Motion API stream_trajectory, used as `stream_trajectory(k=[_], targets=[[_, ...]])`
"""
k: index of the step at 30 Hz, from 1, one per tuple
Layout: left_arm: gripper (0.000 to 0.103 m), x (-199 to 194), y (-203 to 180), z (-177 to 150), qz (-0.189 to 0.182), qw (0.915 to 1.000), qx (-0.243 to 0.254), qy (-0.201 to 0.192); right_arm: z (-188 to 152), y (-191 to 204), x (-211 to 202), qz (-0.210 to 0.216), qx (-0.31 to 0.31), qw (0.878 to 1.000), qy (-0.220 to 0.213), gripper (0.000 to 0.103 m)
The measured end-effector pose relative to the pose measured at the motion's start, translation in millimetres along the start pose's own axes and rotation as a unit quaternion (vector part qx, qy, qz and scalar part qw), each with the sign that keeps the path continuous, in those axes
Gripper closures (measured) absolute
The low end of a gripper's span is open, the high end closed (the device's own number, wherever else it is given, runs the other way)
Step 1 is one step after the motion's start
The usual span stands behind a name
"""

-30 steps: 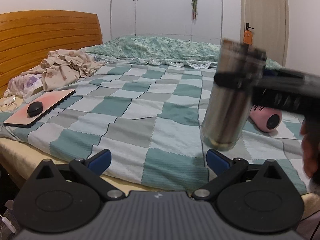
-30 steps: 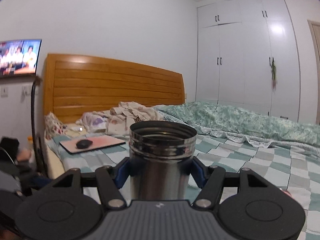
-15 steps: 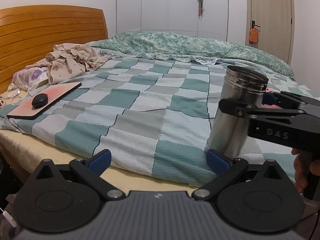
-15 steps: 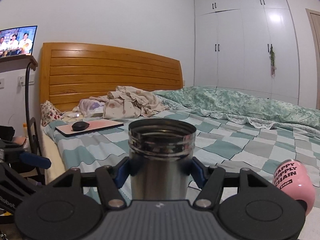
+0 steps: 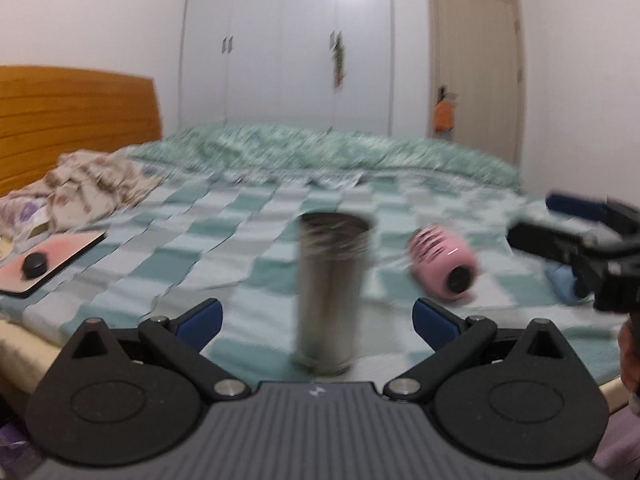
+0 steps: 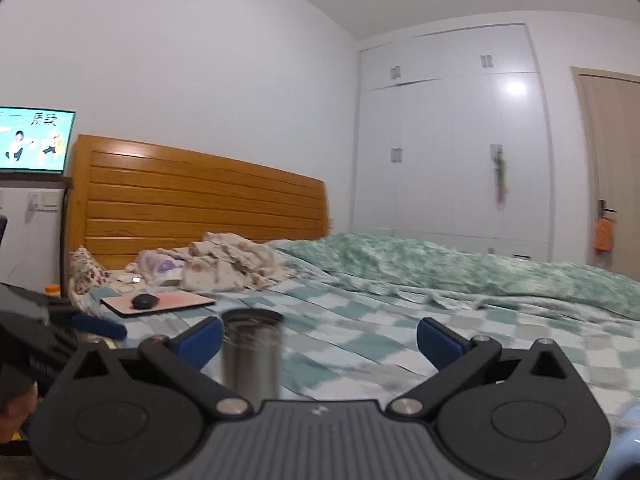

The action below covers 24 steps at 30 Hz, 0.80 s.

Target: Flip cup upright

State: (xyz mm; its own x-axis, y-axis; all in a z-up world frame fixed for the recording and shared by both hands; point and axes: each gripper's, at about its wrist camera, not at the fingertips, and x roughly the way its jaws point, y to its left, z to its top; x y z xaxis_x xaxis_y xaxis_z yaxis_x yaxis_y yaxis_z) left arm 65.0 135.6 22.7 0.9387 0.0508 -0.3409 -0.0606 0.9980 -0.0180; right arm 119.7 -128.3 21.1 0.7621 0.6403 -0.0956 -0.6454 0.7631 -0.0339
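Two grippers, both with jaws spread wide and nothing between the pads. Left gripper [image 5: 316, 318]: blue pads well apart, the steel cup [image 5: 331, 294] upright on the checked bedspread [image 5: 192, 264] ahead of them, mouth up, near the bed's front edge, untouched. Right gripper [image 6: 320, 338]: same wide gap; cup [image 6: 252, 354] sits close by its left pad, contact not certain, outside the grip.

Left wrist view only:
- pink cup [image 5: 444, 266] lying on its side to the right of the steel cup, well apart, dark opening toward the camera. Dark lettering on its side, too blurred to read.
- right gripper [image 5: 576, 236] seen from the side at far right, open, clear of both cups.
- door [image 5: 476, 80] with an orange tag hanging at the handle.

Right wrist view only:
- lit screen [image 6: 34, 142] on the wall at far left, cartoon figures and a few characters, not legible.
- left gripper's blue fingertip [image 6: 100, 328] at the left edge.

Both views: wooden headboard [image 6: 200, 200], crumpled clothes [image 6: 228, 264], black mouse [image 6: 145, 301] on a pink pad [image 6: 180, 301], white wardrobe [image 6: 452, 140], green quilt [image 6: 440, 264]. Heavy motion blur in the left wrist view.
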Motion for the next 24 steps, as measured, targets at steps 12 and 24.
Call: stream_trajectory(k=[12,24], targets=[[0.0,-15.6,-92.0,-55.5,-0.049,0.9974,-0.017,-0.049,-55.7,-56.8,-143.3,-0.139,0.035,0.988,0.051,0.0],[0.0,-48.2,-117.3,-79.1,-0.005,0.9979,-0.007,-0.065,-78.7,-61.1,-198.0,-0.21,0.06,0.975,0.05,0.0]])
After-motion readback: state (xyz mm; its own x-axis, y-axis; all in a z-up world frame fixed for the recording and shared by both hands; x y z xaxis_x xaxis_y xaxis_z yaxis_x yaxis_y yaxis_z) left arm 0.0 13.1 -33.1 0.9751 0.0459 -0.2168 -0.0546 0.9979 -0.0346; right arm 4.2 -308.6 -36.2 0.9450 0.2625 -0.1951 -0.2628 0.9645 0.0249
